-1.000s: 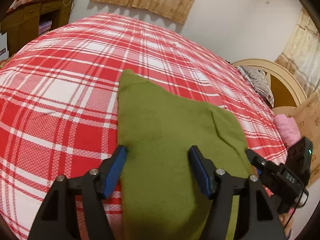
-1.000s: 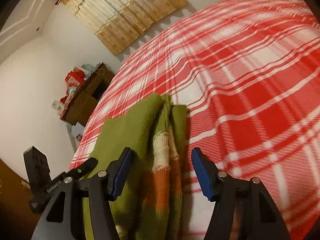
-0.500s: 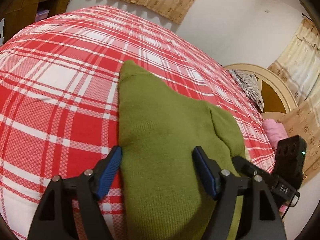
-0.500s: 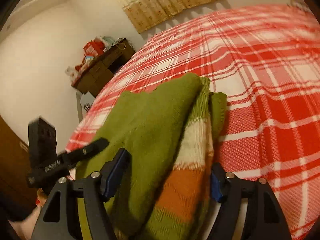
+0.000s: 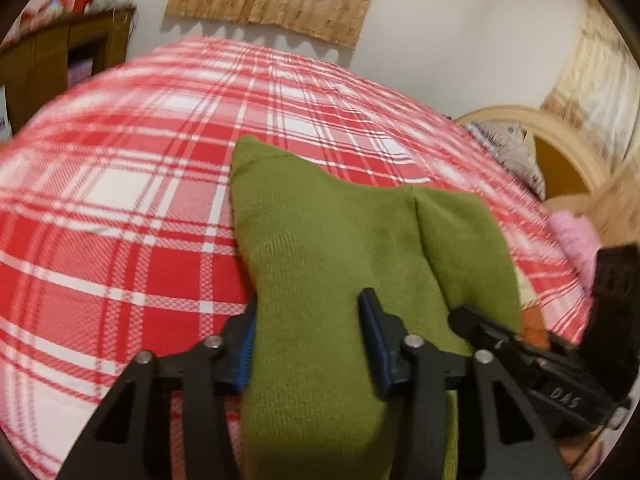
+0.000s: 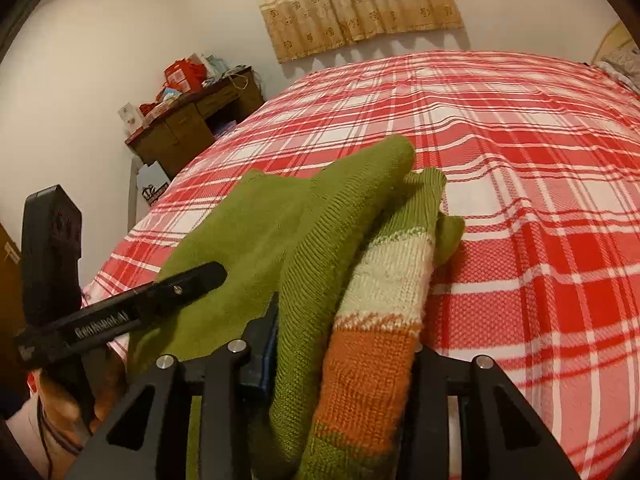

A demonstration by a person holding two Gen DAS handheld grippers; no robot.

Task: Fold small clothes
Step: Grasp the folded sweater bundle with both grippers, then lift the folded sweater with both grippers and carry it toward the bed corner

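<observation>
Both grippers, left (image 5: pixel 310 340) and right (image 6: pixel 344 344), closed on sweater (image 5: pixel 328 240) near bed's (image 5: pixel 140 200) near edge, presumably for folding.

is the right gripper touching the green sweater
Touching: the right wrist view shows the right gripper shut on the green sweater, fabric bunched between its fingers.

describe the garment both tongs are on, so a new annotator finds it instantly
Start at the bed with the red-and-white plaid cover. The only clothing lying on that cover is the knit sweater, at its near edge, gripped by the left tongs and right tongs. It is olive green with a cream and an orange band, unlike the pink fabric beyond the bed.
</observation>
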